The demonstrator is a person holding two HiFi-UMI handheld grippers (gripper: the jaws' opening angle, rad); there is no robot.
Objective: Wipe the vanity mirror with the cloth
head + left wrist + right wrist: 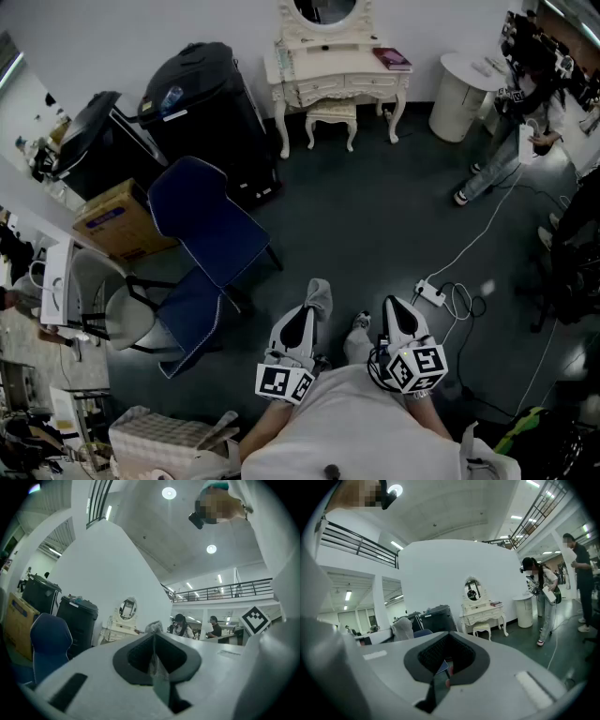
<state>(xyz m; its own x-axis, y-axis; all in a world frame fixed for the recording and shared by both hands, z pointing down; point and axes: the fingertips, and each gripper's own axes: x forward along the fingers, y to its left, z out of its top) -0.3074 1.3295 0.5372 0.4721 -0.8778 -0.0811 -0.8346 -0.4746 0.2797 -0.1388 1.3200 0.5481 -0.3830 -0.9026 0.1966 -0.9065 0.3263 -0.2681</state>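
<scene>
The white vanity table point(339, 73) stands against the far wall, well across the floor from me, with its oval mirror point(325, 9) cut off by the top edge. The mirror point(127, 609) is small and distant in the left gripper view, and the mirror point(473, 590) is just as far off in the right gripper view. My left gripper point(307, 312) is held close to my body, shut on a grey cloth point(319, 295). The cloth point(153, 627) bunches out past the jaw tips. My right gripper point(399, 307) is beside it, shut and holding nothing.
A blue chair point(208, 223) and a grey chair stand to my left, with two black bins point(204, 101) and a cardboard box point(117, 220) behind them. A small stool point(331, 117) sits under the vanity. A power strip point(431, 292) with cables lies right; a person point(525, 122) stands far right.
</scene>
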